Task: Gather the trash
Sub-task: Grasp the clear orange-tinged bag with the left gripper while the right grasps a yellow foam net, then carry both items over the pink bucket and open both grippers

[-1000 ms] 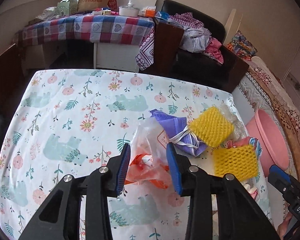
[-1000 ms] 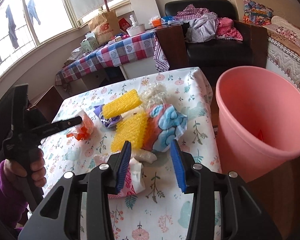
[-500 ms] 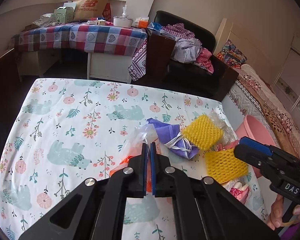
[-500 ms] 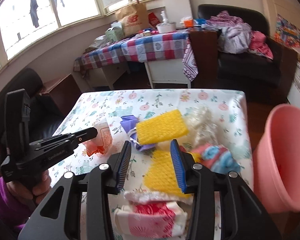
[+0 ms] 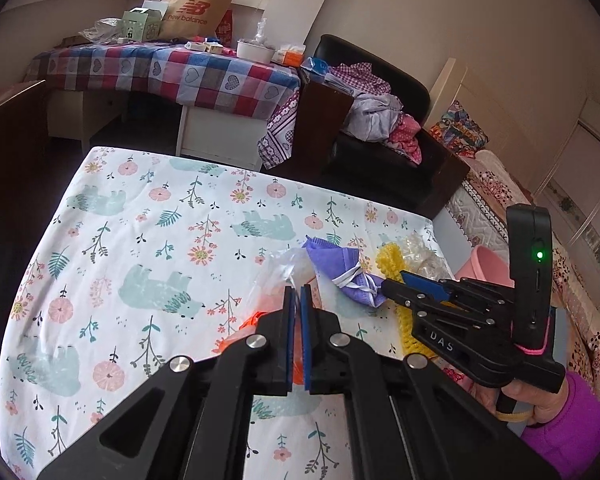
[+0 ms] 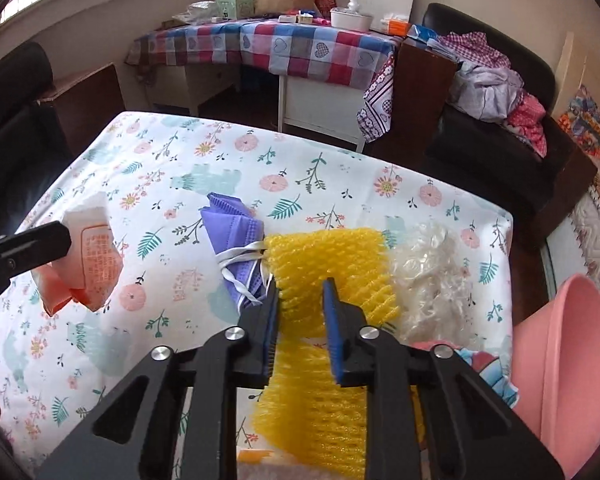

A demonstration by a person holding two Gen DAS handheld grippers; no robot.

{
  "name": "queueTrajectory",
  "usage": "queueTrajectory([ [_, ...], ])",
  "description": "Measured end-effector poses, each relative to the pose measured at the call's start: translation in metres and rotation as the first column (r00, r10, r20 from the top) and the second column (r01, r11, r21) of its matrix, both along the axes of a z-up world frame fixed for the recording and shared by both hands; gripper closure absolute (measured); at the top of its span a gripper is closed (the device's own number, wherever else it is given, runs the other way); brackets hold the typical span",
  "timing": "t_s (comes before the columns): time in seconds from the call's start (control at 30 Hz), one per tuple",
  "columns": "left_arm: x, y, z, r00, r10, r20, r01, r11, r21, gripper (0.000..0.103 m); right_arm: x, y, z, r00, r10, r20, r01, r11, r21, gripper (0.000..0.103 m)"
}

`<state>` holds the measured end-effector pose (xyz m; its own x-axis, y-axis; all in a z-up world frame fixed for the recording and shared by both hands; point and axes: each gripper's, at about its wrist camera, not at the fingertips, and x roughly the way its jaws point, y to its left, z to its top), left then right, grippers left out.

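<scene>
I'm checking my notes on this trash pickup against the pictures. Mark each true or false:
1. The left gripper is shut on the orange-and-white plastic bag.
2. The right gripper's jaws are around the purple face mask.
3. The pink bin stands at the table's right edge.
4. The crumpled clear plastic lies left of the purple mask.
1. True. The left gripper has its jaws shut on the orange-and-white plastic bag.
2. False. The right gripper has just been closing on the yellow foam net; the purple face mask lies beside it.
3. True. The pink bin is there.
4. False. The crumpled clear plastic lies right of the net.
</scene>
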<state>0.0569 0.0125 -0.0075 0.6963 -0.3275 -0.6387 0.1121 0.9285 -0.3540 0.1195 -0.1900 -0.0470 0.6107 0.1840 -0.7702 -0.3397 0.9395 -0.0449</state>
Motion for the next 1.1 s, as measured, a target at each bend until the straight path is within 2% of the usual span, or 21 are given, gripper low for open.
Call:
queueTrajectory([
  [0.2, -0.007, -0.003, 0.009, 1.000, -0.002, 0.020, 0.002, 1.000, -0.004, 0.101, -0.022, -0.029, 0.028, 0.999, -0.028, 0.044, 0.021, 0.987, 0.156, 0.094],
  [0.43, -0.019, -0.020, 0.031, 0.997, -0.031, 0.071, 0.032, 0.999, -0.008, 0.101, -0.060, -0.069, 0.064, 0.989, -0.091, 0.112, 0.051, 0.947, 0.318, 0.094],
  [0.77, -0.026, -0.060, 0.067, 0.982, -0.109, 0.153, 0.111, 0.994, -0.002, 0.101, -0.101, -0.120, 0.088, 0.963, -0.198, 0.185, 0.109, 0.908, 0.406, 0.094],
  [0.93, -0.026, -0.093, 0.083, 0.965, -0.181, 0.188, 0.181, 0.983, 0.014, 0.101, -0.112, -0.156, 0.088, 0.940, -0.281, 0.193, 0.175, 0.883, 0.435, 0.094],
  [1.1, -0.021, -0.137, 0.090, 0.941, -0.272, 0.201, 0.273, 0.962, 0.026, 0.101, -0.121, -0.192, 0.081, 0.913, -0.366, 0.182, 0.252, 0.853, 0.456, 0.094],
])
